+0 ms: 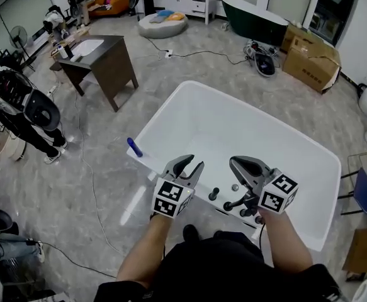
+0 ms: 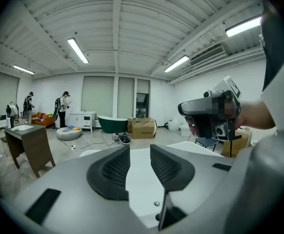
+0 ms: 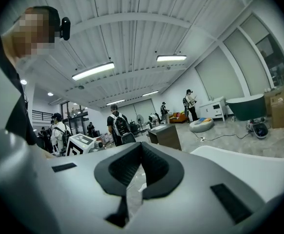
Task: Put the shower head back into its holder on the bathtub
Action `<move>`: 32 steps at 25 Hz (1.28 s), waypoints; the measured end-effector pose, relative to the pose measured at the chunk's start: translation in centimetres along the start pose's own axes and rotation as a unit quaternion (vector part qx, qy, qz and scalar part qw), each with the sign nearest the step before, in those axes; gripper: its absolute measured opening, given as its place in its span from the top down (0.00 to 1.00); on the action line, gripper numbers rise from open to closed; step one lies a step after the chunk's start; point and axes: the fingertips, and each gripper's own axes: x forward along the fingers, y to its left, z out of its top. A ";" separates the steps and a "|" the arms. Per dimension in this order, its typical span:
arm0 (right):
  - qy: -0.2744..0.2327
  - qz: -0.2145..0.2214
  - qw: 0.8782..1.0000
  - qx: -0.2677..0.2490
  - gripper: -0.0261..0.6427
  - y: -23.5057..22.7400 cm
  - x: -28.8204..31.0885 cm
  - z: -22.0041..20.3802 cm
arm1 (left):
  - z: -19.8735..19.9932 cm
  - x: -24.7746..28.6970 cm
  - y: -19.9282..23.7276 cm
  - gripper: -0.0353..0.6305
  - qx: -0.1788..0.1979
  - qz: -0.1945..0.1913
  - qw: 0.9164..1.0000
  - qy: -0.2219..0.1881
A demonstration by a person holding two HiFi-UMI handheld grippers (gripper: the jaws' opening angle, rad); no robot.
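Observation:
The white bathtub (image 1: 170, 115) lies below and ahead of me. On its near rim sit dark tap fittings (image 1: 233, 201), a black knob (image 1: 213, 194) and a small silver one (image 1: 235, 187). I cannot pick out the shower head or its holder among them. My left gripper (image 1: 194, 162) hangs above that rim, left of the fittings. Its jaws are open with a narrow gap and nothing between them (image 2: 140, 152). My right gripper (image 1: 235, 162) hovers just over the fittings with its pads meeting at the tips, holding nothing (image 3: 141, 147). Neither gripper touches the tub.
A blue stick-like object (image 1: 135, 147) lies at the tub's left rim. A dark wooden vanity (image 1: 104, 58) stands to the far left, a green tub (image 1: 255, 16) and cardboard boxes (image 1: 312, 58) at the back. Cables cross the floor. Several people stand at the left and rear.

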 end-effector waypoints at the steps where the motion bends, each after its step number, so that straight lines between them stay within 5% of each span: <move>1: 0.002 -0.008 1.000 -0.004 0.94 0.0 -0.1 0.0 | 0.3 0.0 0.2 0.74 -0.006 -0.008 1.000 -0.007; 5: 0.003 -0.035 0.999 -0.013 0.94 -0.5 -1.0 0.5 | 2.6 0.0 0.8 0.83 -0.023 -0.022 0.999 -0.040; 10: -0.038 -0.069 0.997 0.016 0.94 -2.5 -2.9 2.5 | 5.6 -0.4 0.0 0.85 0.004 -0.042 0.996 -0.075; 16: -0.046 -0.071 0.996 -0.010 0.94 -4.2 -6.1 3.7 | 9.6 0.9 -1.3 0.91 0.016 -0.027 0.995 -0.093; 24: -0.083 -0.068 0.993 -0.053 0.94 -6.8 -11.2 9.2 | 14.9 2.1 -2.0 0.92 -0.002 0.060 0.992 -0.110; 32: -0.108 -0.067 0.988 -0.085 0.94 -8.9 -13.6 12.5 | 17.3 4.0 -1.9 0.92 -0.014 0.094 0.990 -0.104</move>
